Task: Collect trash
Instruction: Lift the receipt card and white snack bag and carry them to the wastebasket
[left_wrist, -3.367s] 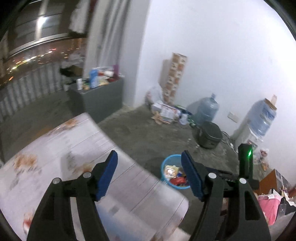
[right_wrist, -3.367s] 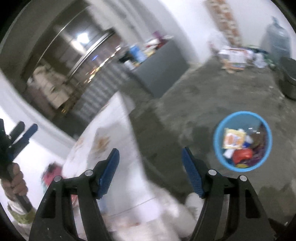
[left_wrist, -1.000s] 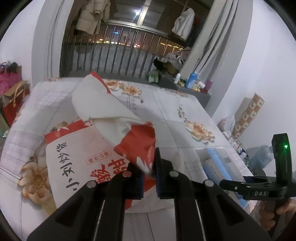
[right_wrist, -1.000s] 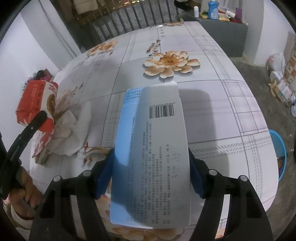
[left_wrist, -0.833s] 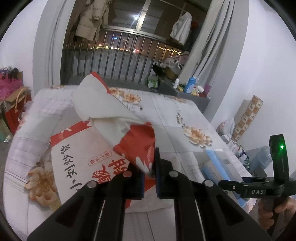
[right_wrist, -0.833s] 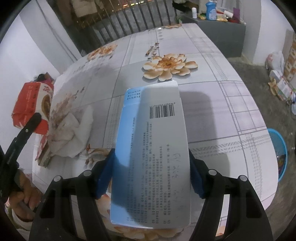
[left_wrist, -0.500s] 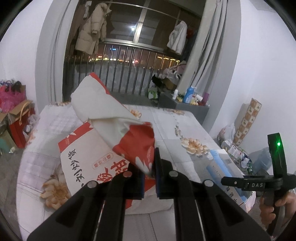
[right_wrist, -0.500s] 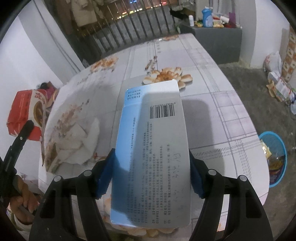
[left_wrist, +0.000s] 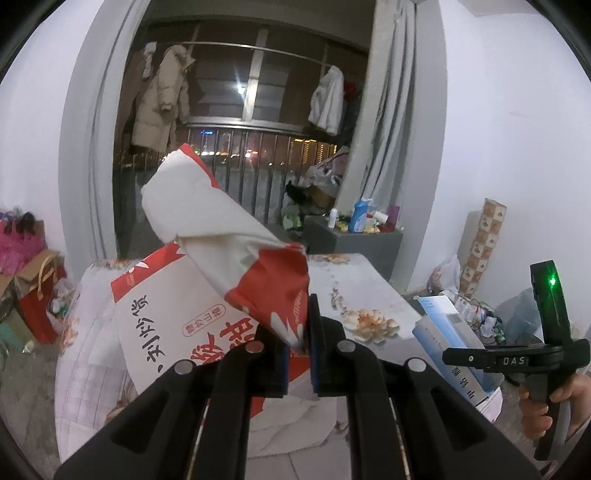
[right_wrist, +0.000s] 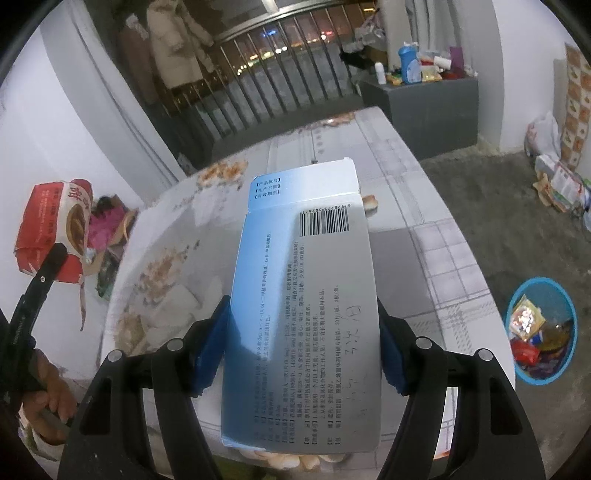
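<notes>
Your left claw (left_wrist: 298, 354) was clenched on a corner of a crumpled red and white paper bag (left_wrist: 207, 258), which hung in the air above the near left part of the flower-patterned worktop (left_wrist: 373, 291). Your right claw (right_wrist: 303, 347) gripped a flat blue and grey printed box (right_wrist: 306, 295) by its two long edges, raised over the worktop's near edge. A blue trash basket (right_wrist: 543, 332) holding wrappers sat on the floor off the worktop's right side.
</notes>
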